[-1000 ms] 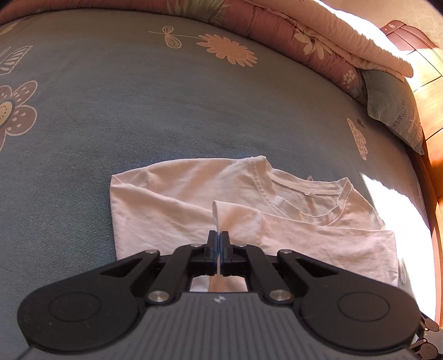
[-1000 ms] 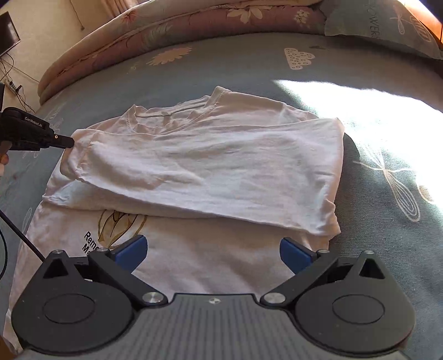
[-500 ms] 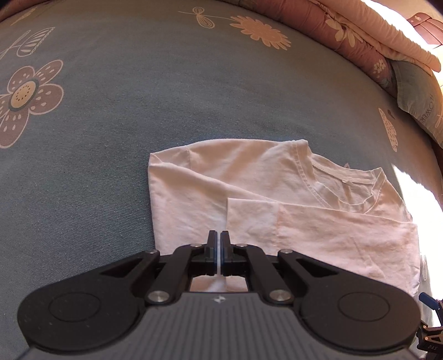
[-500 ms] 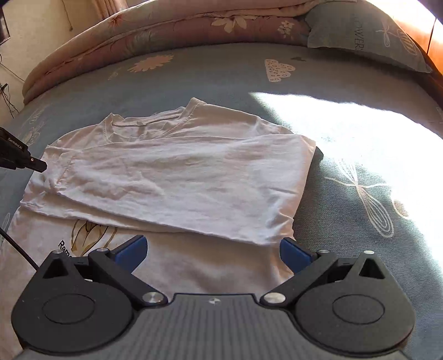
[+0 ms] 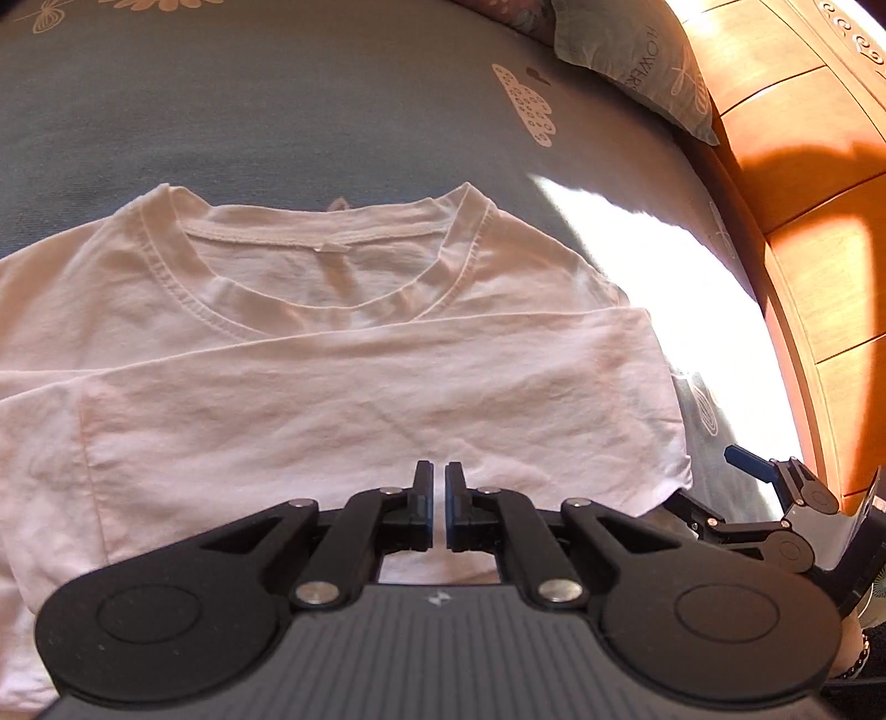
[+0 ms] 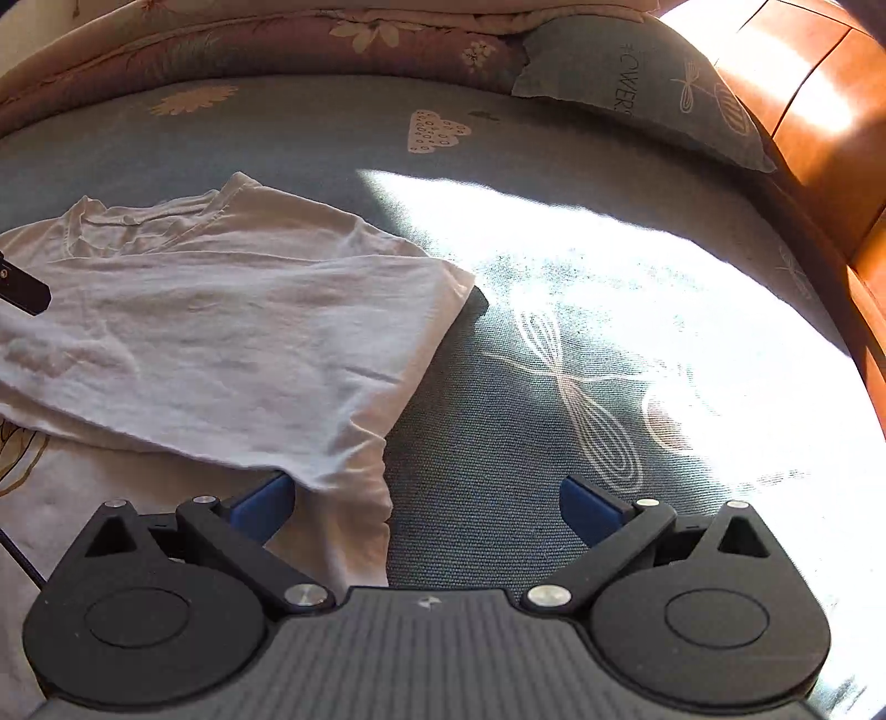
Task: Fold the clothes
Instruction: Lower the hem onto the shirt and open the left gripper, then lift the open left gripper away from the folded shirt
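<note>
A white T-shirt [image 5: 343, 382] lies flat on the blue bedspread [image 5: 277, 111], neck opening at the far side and a sleeve folded across its chest. It also shows in the right wrist view [image 6: 221, 343], left of centre, with a printed picture at its left edge. My left gripper [image 5: 438, 487] hovers over the shirt's near part, its jaws nearly together with a thin gap and nothing between them. My right gripper [image 6: 426, 498] is open and empty at the shirt's right edge; its left blue pad [image 6: 266, 504] sits by the folded sleeve's hem. It also shows in the left wrist view [image 5: 775, 498].
A wooden headboard [image 5: 803, 194] runs along the right. A grey-blue pillow [image 6: 637, 88] and a rolled floral quilt [image 6: 277, 39] lie at the far side. A bright sunlit patch [image 6: 637, 310] covers the bedspread right of the shirt.
My left gripper let go of the sleeve and swung right, now over the shirt's chest. My right gripper moved right to the shirt's right edge, still open.
</note>
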{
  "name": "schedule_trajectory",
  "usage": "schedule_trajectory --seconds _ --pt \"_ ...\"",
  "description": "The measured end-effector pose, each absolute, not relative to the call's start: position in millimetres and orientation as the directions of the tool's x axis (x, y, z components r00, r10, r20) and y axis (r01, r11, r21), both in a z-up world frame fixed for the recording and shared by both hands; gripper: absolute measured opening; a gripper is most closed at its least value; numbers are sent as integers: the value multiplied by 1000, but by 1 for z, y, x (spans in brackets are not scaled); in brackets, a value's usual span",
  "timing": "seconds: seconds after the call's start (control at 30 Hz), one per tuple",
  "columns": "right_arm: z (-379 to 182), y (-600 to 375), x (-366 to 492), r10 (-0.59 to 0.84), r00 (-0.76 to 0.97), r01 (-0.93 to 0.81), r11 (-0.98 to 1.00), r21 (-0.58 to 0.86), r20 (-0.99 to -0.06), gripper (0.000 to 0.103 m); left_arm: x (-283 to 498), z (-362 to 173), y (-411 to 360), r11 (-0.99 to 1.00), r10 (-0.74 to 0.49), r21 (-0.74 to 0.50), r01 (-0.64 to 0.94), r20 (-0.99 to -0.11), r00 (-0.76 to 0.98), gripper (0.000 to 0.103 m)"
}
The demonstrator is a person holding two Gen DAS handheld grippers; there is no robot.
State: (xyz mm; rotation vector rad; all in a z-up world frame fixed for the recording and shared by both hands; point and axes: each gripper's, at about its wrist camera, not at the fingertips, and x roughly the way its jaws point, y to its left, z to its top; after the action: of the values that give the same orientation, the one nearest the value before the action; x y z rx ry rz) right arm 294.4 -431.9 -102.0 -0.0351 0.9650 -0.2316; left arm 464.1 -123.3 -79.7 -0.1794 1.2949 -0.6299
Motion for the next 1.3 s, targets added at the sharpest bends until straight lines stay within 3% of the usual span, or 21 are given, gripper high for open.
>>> schedule_trajectory --seconds 0.1,0.23,0.33,0.5,0.6,0.67,0.87,0.93,1.0,1.2,1.3 --pt "-114 -446 291 -308 511 267 944 -192 -802 103 459 -93 -128 839 -496 -444 315 -862 105 4" --pt "-108 -447 282 -286 490 284 945 -159 -823 103 461 -86 -124 849 -477 -424 314 -871 115 5" --pt "-90 -440 274 -262 532 264 955 -136 -805 103 463 -70 -128 832 -482 -396 387 -862 154 14" --pt "-65 -426 293 33 702 80 989 125 -712 103 472 -75 -133 840 -464 -377 390 -872 156 16" --pt "-81 -414 321 154 688 -4 978 209 -709 103 474 -86 -126 848 -469 -395 353 -869 156 17" --pt "-101 -412 331 177 632 11 971 237 -754 103 475 -91 -116 843 -498 -433 319 -853 158 21" --pt "-111 -412 309 73 580 41 992 119 -812 103 479 -85 -109 855 -488 -435 281 -859 155 22" --pt "-101 -414 308 58 589 52 993 110 -806 103 482 -77 -118 838 -510 -451 308 -847 148 32" --pt "-89 -409 307 55 644 20 996 89 -763 103 487 -66 -133 809 -542 -472 349 -830 132 34" --pt "-111 -395 316 110 623 -36 993 112 -774 103 505 -40 -228 639 -652 -567 520 -758 -25 51" --pt "-120 -386 309 86 632 -74 996 50 -770 103 506 -43 -293 513 -654 -597 617 -737 -169 53"
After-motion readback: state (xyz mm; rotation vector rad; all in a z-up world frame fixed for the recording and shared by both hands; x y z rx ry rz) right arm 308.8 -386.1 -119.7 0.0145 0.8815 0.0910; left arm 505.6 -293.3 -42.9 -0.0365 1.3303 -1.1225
